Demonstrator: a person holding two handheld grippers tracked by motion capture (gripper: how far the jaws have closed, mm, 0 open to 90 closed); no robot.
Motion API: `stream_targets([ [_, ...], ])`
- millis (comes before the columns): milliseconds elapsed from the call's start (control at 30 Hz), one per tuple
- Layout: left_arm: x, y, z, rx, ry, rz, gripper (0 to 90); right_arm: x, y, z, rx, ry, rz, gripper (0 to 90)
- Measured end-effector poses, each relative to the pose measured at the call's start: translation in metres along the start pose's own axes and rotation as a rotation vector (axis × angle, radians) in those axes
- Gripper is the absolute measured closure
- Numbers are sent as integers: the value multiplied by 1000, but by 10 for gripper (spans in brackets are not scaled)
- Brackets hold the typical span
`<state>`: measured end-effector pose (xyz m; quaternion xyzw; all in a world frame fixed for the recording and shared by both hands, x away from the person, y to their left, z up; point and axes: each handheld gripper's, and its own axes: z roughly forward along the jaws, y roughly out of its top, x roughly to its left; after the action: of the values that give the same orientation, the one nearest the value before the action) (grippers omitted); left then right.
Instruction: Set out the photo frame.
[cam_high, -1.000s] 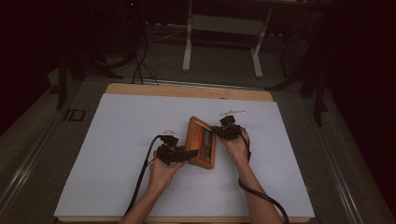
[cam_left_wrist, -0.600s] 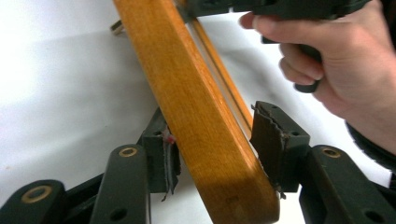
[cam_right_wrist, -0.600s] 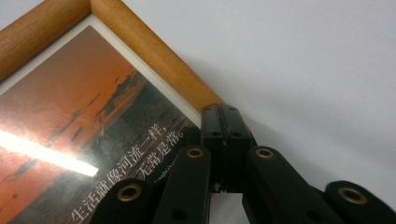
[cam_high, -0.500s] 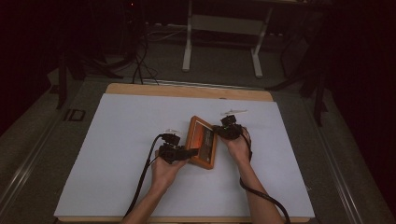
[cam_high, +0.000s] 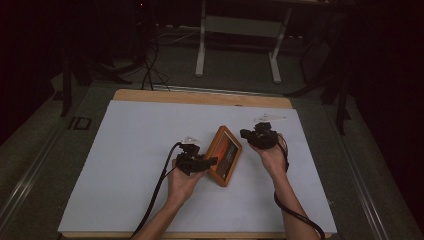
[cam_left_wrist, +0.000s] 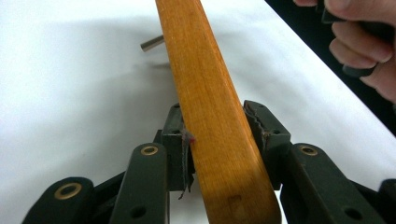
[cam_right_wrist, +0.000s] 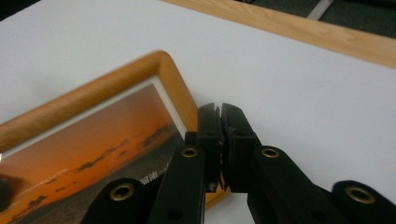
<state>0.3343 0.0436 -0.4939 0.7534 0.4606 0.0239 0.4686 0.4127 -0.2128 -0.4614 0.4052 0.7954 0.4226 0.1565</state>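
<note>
Left gripper view: frame (cam_left_wrist: 215, 116) between jaws.

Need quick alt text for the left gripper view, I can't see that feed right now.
The left gripper clamps the edge of a wooden picture frame, its two black jaws pressing on either side of the orange-brown wood, which runs up and away over the white table cover. A short metal rod lies beyond the frame, and the person's other hand is at upper right.

light: dim room, white table (cam_high: 130, 150) bright | focus: close-ups soft (frame edge (cam_left_wrist: 210, 93) blurred) | shadows: faint
</note>
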Motion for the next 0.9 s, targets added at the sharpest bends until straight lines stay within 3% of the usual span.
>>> stream_targets([
  [200, -12, 5, 0, 3, -1, 77, 669, 0, 3, -17, -30, 6, -17, 857],
  [400, -22, 14, -5, 20, -20, 200, 689, 0, 3, -29, -44, 9, -43, 854],
  [533, -16, 26, -16, 24, -66, 234, 691, 0, 2, -39, -59, 18, -64, 846],
  [633, -15, 30, -20, 30, -75, 263, 691, 1, 2, -42, -64, 22, -72, 837],
  [667, -15, 33, -24, 52, -81, 306, 691, 3, 3, -45, -64, 29, -84, 825],
  [700, -15, 33, -24, 52, -81, 306, 691, 3, 3, -45, -64, 29, -84, 825],
  [767, -17, 36, -27, 74, -88, 354, 690, 5, 2, -47, -65, 37, -104, 818],
  [800, -20, 41, -31, 96, -97, 406, 691, 6, 2, -48, -64, 43, -114, 814],
  [833, -20, 41, -31, 96, -97, 406, 690, 7, 2, -48, -65, 53, -122, 812],
  [900, -23, 45, -35, 125, -111, 458, 690, 9, 2, -49, -65, 58, -132, 809],
])
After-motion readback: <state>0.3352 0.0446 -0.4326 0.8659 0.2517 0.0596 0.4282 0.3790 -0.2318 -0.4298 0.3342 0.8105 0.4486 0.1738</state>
